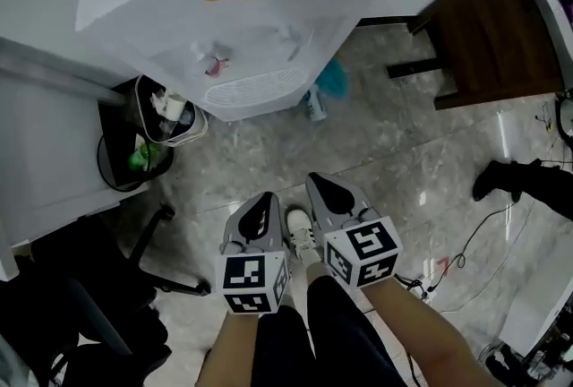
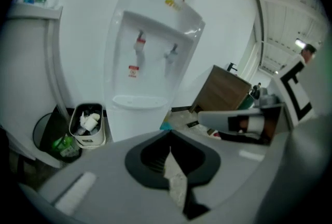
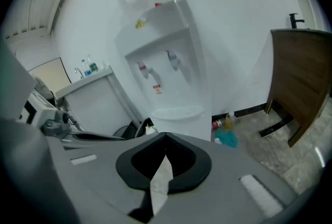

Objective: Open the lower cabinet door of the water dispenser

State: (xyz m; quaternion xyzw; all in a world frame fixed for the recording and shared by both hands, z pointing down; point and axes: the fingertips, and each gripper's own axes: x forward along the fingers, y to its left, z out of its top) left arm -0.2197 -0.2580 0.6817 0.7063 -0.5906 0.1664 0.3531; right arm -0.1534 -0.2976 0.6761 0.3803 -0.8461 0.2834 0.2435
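The white water dispenser [image 1: 235,25] stands against the wall, with a bottle on top, red and blue taps and a drip tray [image 1: 248,93]. Its lower cabinet front [image 2: 133,123] shows below the tray in the left gripper view, and also in the right gripper view [image 3: 193,125], closed. My left gripper [image 1: 265,202] and right gripper [image 1: 323,184] hang side by side over the floor, well short of the dispenser. The left gripper [image 2: 170,135] has its jaws together with nothing between them. So does the right gripper [image 3: 166,138].
A white waste bin [image 1: 171,113] and a black bin [image 1: 132,158] with a green bottle stand left of the dispenser, beside a white counter [image 1: 45,143]. Bottles and a blue cloth [image 1: 328,84] lie at its right. A brown wooden cabinet [image 1: 497,27], an office chair [image 1: 116,287] and floor cables [image 1: 466,251] surround me.
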